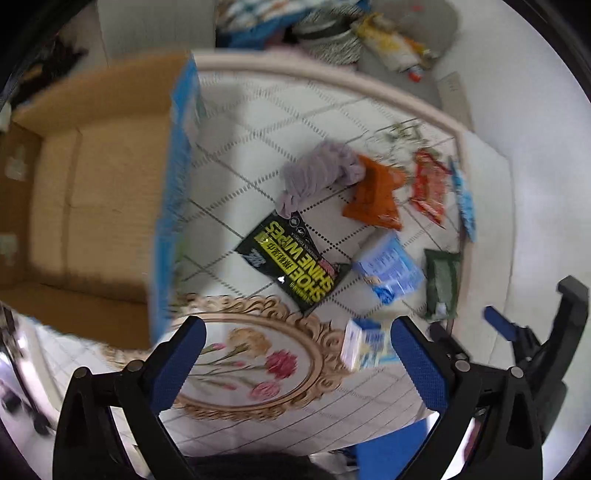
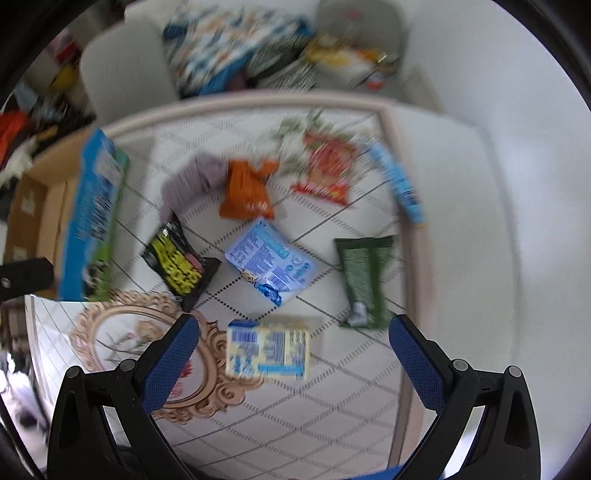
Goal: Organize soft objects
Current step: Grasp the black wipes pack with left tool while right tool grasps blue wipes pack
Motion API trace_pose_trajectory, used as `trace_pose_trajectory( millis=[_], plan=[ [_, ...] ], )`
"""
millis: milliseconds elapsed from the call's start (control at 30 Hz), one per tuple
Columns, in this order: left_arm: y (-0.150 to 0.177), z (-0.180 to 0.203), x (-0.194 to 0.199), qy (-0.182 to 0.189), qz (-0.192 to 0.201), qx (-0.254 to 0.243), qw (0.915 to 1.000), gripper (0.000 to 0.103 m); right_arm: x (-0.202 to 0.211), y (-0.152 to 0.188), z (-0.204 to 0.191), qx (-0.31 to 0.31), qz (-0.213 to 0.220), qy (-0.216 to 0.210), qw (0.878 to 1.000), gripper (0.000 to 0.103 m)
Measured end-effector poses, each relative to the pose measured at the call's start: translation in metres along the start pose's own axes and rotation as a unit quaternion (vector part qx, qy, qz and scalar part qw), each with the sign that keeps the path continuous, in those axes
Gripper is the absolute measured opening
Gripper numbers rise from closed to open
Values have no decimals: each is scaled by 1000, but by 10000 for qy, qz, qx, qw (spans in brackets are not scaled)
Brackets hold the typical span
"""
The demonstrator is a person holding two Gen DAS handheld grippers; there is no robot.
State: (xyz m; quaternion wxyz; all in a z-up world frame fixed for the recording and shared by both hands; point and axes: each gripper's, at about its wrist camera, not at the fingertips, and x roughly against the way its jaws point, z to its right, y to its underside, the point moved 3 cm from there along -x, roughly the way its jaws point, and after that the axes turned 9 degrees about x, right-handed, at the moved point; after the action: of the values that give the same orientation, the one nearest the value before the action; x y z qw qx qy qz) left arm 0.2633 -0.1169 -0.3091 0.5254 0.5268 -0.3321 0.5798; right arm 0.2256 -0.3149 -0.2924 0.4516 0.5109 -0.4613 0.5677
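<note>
Soft packs lie scattered on a white patterned cloth (image 2: pixel 332 387). A grey knitted cloth (image 1: pixel 317 173) (image 2: pixel 192 181) lies beside an orange pouch (image 1: pixel 376 192) (image 2: pixel 245 192). There is a black shoe-wipes pack (image 1: pixel 295 258) (image 2: pixel 177 262), a blue wipes pack (image 1: pixel 389 266) (image 2: pixel 271 258), a green pack (image 1: pixel 441 284) (image 2: pixel 364 280), a red snack bag (image 1: pixel 428 188) (image 2: pixel 325 170) and a yellow-blue tissue pack (image 1: pixel 365 343) (image 2: pixel 267 350). My left gripper (image 1: pixel 299 362) is open and empty above the cloth. My right gripper (image 2: pixel 293 362) is open and empty, with the tissue pack between its fingers' line; it also shows in the left wrist view (image 1: pixel 535 332).
An open cardboard box (image 1: pixel 85 206) with a blue outer side (image 2: pixel 92 218) stands at the left. A long blue packet (image 2: pixel 399 184) lies near the cloth's right edge. Patterned fabrics and a grey cushion (image 2: pixel 354 33) lie beyond the cloth's far edge.
</note>
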Motion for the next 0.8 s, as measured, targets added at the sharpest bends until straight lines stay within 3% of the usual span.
trace_pose_trajectory(
  millis=[67,133,267,333,467,533,667,767,800],
  plan=[
    [-12,-4,-33,-59,-334,352,9988,88,-39,-13,0,331,-218,-260,9989,100],
    [-19,-9,-58,-87,-599,623,9962,83,-67,-20,-3,639,-403,-447,9961,91],
    [-23,-12,-88,-103,-872,922,9919,83,-113,-28,-9,980,-774,-741,9894,88],
    [-24,-12,-101,-156,-1008,1017,9896,83,-126,-30,-11,1089,-822,-651,9885,87],
    [-27,-11,-119,-228,-1216,1206,9850,84,-133,-30,-4,877,-823,-413,9919,55],
    [-29,-8,-128,-357,-1271,1194,9840,84,-131,-27,8,432,-857,-603,9936,44],
    [-32,-9,-144,-351,-1402,1403,9795,86,-128,-24,14,125,-753,-1050,9915,46],
    [-32,-8,-147,-303,-1329,1330,9817,85,-126,-32,9,520,-665,-884,9925,75],
    [-31,-8,-149,-315,-1275,1271,9832,84,-125,-37,6,625,-617,-867,9924,75]
  ],
)
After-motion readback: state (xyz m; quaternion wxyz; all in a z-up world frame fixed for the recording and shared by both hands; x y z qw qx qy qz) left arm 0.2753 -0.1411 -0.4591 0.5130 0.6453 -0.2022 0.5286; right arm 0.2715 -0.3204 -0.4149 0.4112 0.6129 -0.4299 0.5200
